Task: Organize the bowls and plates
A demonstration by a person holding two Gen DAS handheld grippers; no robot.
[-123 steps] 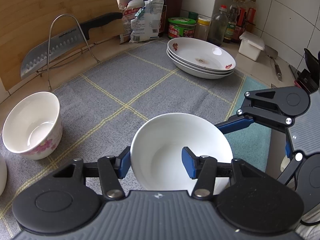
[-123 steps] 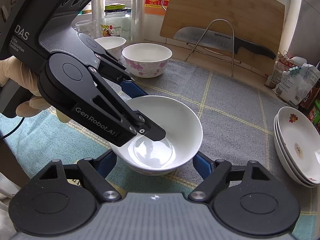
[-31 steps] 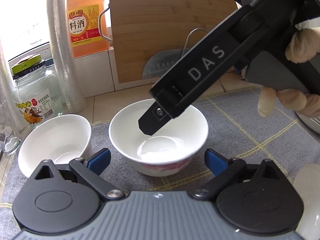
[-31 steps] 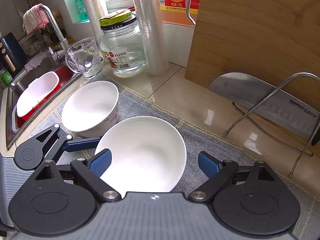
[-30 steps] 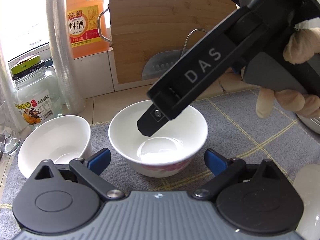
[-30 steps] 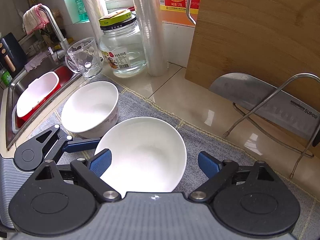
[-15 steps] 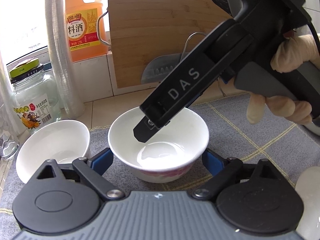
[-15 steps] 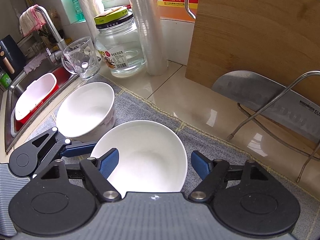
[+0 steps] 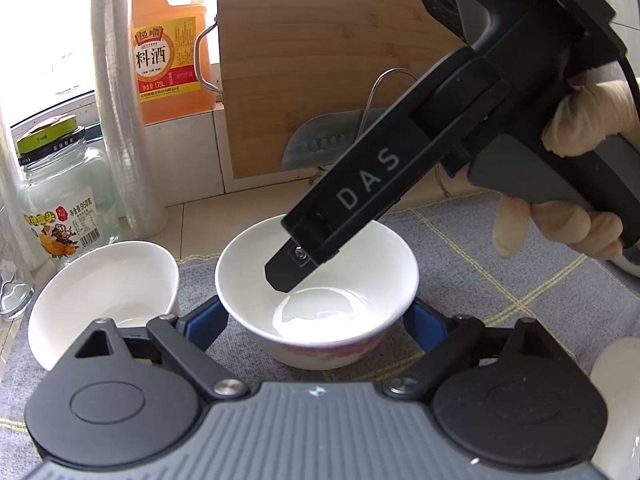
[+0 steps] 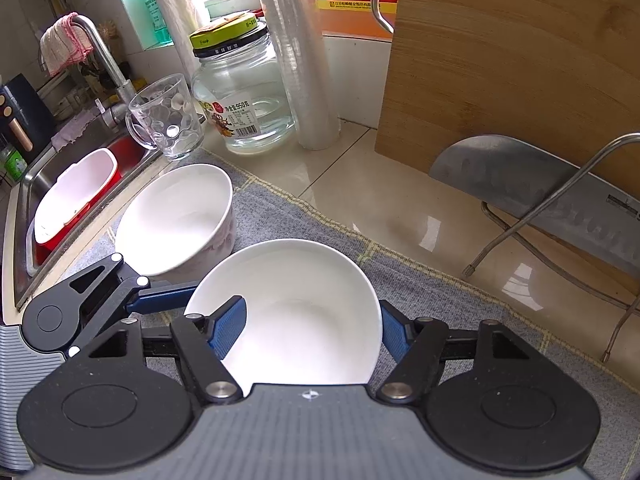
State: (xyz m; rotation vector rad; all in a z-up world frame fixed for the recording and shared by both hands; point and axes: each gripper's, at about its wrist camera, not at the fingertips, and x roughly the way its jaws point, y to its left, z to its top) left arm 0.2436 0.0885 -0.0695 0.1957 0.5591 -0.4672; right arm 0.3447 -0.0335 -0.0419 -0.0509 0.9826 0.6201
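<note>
A white bowl with a pink flower pattern (image 9: 320, 344) stands on the grey mat (image 9: 500, 272). My left gripper (image 9: 316, 320) straddles it, with one blue finger against each side of its wall. From the upper right, my right gripper (image 10: 312, 326) reaches down into the same bowl (image 10: 304, 304). It is shut on the bowl, its left pad (image 10: 230, 320) inside and its right pad (image 10: 394, 332) against the outer wall. A gloved hand (image 9: 580, 220) holds the right gripper. The bowl's near rim is hidden under the gripper body in the right wrist view.
A second flowered bowl (image 10: 176, 216) stands just left of the gripped one. Behind are a glass jar (image 10: 240, 92), a mug (image 10: 168, 120), a film roll (image 10: 296, 60), a cutting board (image 10: 520, 60) and a cleaver on a wire rack (image 10: 540, 188). The sink (image 10: 24, 208) lies at the left. Another white dish (image 9: 616, 400) shows at the right edge.
The right gripper's fingers have closed in on the bowl, the left pad now inside it. The left gripper's fingers have narrowed onto the bowl's sides. Neither hand has shifted.
</note>
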